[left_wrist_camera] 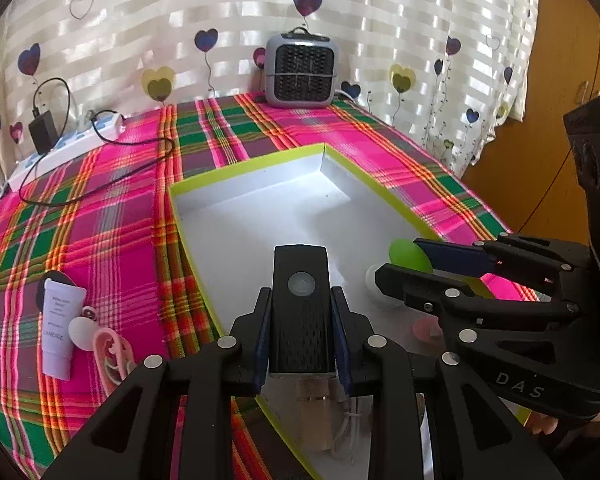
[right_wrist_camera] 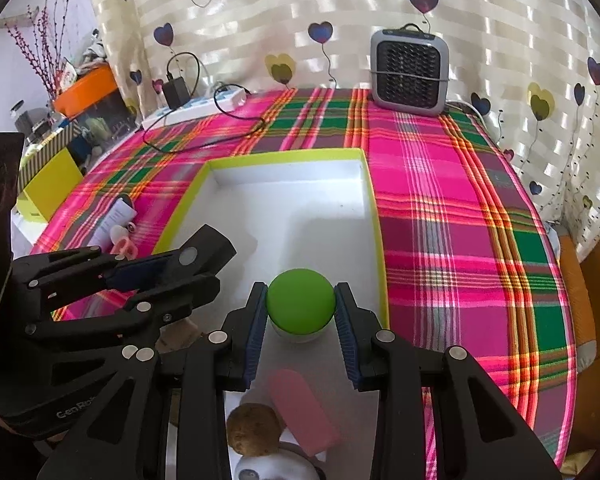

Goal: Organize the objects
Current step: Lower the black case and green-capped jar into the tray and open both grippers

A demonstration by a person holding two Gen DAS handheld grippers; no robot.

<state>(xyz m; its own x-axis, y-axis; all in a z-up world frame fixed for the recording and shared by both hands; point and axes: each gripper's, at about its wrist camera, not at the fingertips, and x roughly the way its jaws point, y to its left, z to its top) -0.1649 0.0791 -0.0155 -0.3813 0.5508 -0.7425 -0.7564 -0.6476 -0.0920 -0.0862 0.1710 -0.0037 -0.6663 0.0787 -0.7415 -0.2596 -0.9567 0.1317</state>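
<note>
A white box with a lime-green rim (left_wrist_camera: 244,168) (right_wrist_camera: 376,216) lies on the plaid cloth. My left gripper (left_wrist_camera: 300,316) is shut on a black rectangular device (left_wrist_camera: 301,304) with a round button, held over the box's near left side; it shows in the right wrist view (right_wrist_camera: 198,258). My right gripper (right_wrist_camera: 300,316) is shut on a green-topped white ball-shaped object (right_wrist_camera: 301,296), held over the box's near right side; it shows in the left wrist view (left_wrist_camera: 410,256). A pink flat piece (right_wrist_camera: 300,412) and a brown round object (right_wrist_camera: 252,428) lie in the box below.
A white tube (left_wrist_camera: 62,330), a white round piece (left_wrist_camera: 82,332) and a pink clip (left_wrist_camera: 114,350) lie on the cloth left of the box. A grey fan heater (left_wrist_camera: 300,70) stands at the back. A power strip with charger and cable (left_wrist_camera: 60,148) lies back left.
</note>
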